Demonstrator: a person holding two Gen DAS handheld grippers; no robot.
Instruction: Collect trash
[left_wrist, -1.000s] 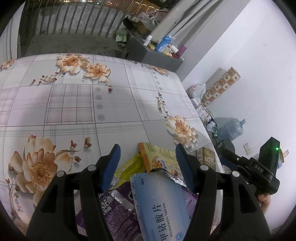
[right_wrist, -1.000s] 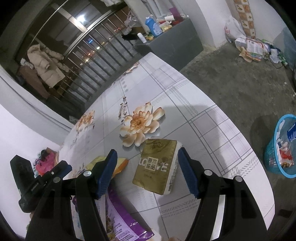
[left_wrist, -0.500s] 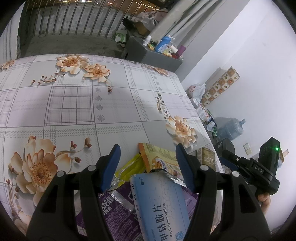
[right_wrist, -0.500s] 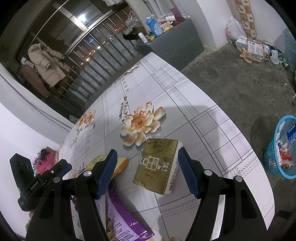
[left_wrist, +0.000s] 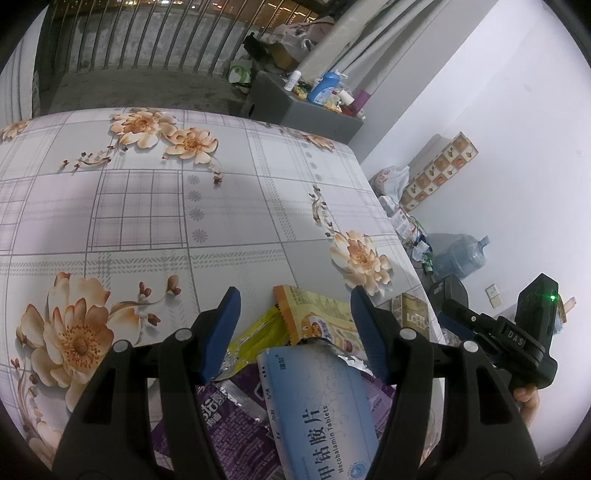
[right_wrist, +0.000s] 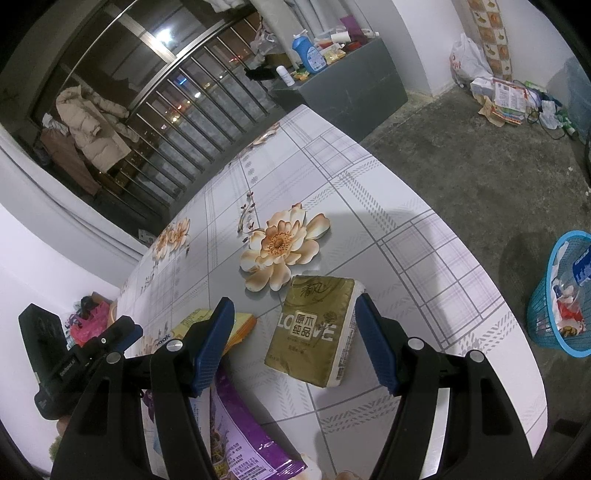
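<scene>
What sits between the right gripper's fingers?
The gold tissue pack lies flat on the table between the open right gripper fingers, untouched; right wrist view.

blue tablet box (left_wrist: 317, 410) atop purple wrapper (left_wrist: 221, 417) | yellow-orange packet (left_wrist: 317, 317) flat beside | gold tissue pack (right_wrist: 314, 328) flat, apart

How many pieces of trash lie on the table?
5: blue tablet box on the purple wrapper, yellow wrapper and orange snack packet beyond, gold tissue pack to the right. More may be hidden.
</scene>
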